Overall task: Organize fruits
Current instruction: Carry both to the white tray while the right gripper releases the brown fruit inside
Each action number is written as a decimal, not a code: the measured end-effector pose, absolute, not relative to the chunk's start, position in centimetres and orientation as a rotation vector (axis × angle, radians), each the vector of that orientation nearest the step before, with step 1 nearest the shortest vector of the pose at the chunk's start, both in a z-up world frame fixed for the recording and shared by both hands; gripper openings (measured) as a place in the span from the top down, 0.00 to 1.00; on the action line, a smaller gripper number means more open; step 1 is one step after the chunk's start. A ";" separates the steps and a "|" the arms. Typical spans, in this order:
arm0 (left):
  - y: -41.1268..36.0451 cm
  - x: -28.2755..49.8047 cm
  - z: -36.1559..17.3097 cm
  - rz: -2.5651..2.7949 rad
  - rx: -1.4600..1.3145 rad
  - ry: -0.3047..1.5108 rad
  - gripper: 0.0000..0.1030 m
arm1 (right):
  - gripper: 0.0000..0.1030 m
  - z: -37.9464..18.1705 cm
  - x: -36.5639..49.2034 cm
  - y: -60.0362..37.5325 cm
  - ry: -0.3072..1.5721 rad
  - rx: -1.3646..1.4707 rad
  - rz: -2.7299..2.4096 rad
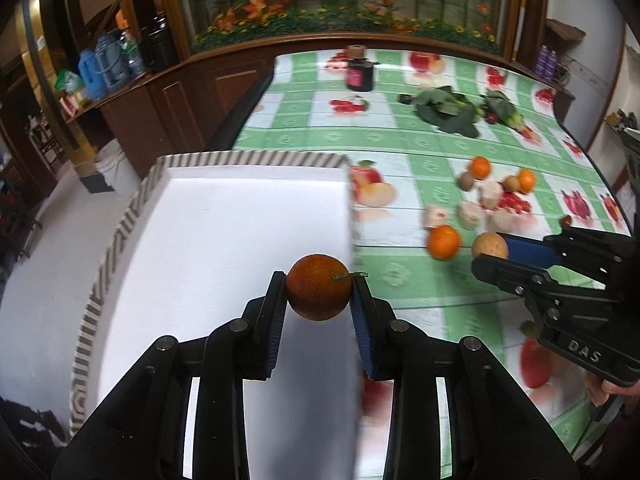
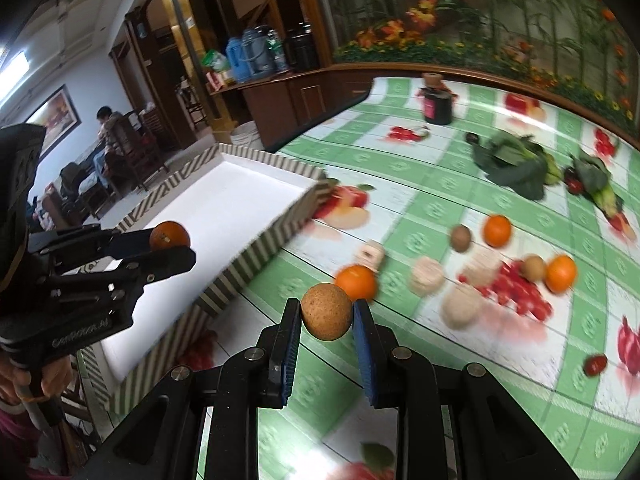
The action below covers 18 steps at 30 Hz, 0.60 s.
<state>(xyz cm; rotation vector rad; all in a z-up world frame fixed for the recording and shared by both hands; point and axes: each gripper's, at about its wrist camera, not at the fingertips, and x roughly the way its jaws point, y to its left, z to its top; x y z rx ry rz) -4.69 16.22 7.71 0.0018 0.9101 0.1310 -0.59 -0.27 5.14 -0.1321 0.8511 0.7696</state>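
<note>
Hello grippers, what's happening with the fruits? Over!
Left gripper shut on dark orange fruit, over white tray. Right gripper shut on tan round fruit, above tablecloth. Nothing blocking.

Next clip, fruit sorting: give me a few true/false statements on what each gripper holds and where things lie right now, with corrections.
1. The left gripper is shut on an orange fruit. True.
2. The right gripper is open and holds nothing. False: it is shut on a round tan fruit.
3. The left gripper holds its fruit above the white inside of the striped box. True.
4. Several fruits already lie inside the striped box. False: none shows on its white floor; loose oranges, such as this one, lie on the tablecloth.
5. A dark jar stands at the far end of the table, beyond the leafy greens. True.
</note>
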 end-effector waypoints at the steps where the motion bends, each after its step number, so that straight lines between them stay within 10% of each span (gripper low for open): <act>1: 16.9 -4.4 7.7 0.138 -0.009 0.916 0.70 | 0.75 5.3 -0.5 0.4 0.850 -0.136 0.780; 18: 24.6 -0.5 4.7 0.232 -0.188 1.026 0.70 | 0.75 4.6 3.4 11.5 0.874 -0.200 0.926</act>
